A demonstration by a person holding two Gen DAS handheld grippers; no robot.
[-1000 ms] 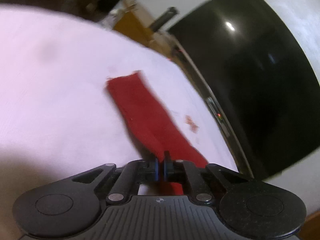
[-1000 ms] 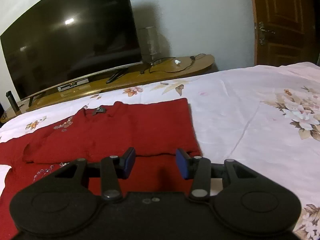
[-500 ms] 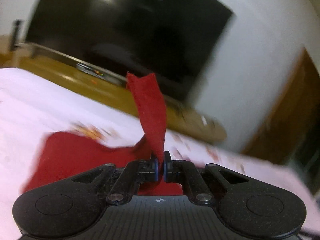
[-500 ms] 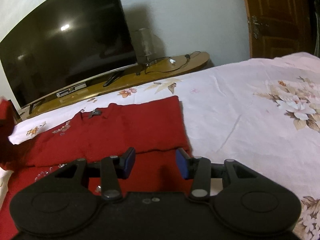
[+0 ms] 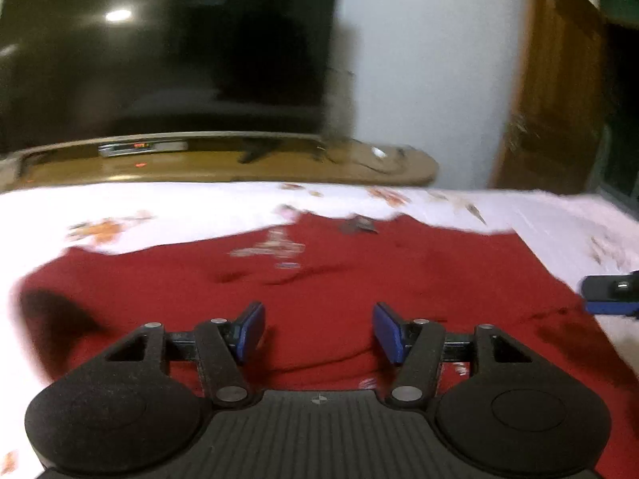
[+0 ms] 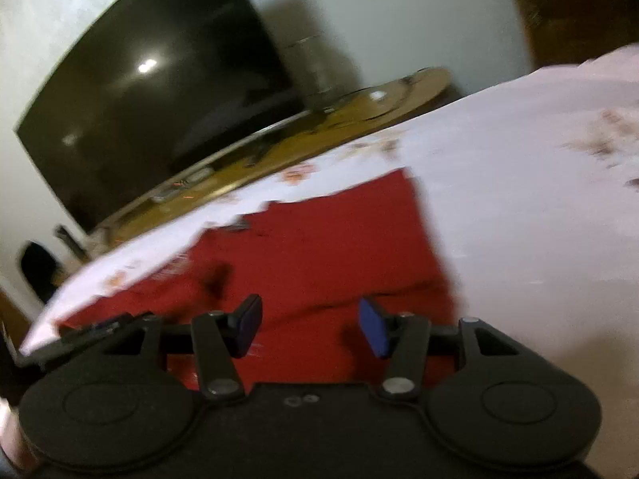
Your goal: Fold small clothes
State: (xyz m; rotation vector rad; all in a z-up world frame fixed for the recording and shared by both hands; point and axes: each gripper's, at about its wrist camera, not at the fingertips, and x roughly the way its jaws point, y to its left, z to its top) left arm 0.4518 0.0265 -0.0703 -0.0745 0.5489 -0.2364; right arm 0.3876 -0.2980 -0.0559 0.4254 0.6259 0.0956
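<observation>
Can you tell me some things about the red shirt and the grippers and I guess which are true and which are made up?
1. The red shirt lies on a white bedsheet with flowers. True.
2. The left hand-held gripper is pinching the shirt. False: its jaws are opening, with nothing gripped between them; the shirt lies beneath.
3. A big dark television stands behind the bed. True.
4. The television is showing a cartoon. False: the screen is black, with only a light reflected in it.
5. The right hand-held gripper is over the shirt. True; its jaws are opening too, gripping nothing.
6. The shirt is blue. False: it is red.
</observation>
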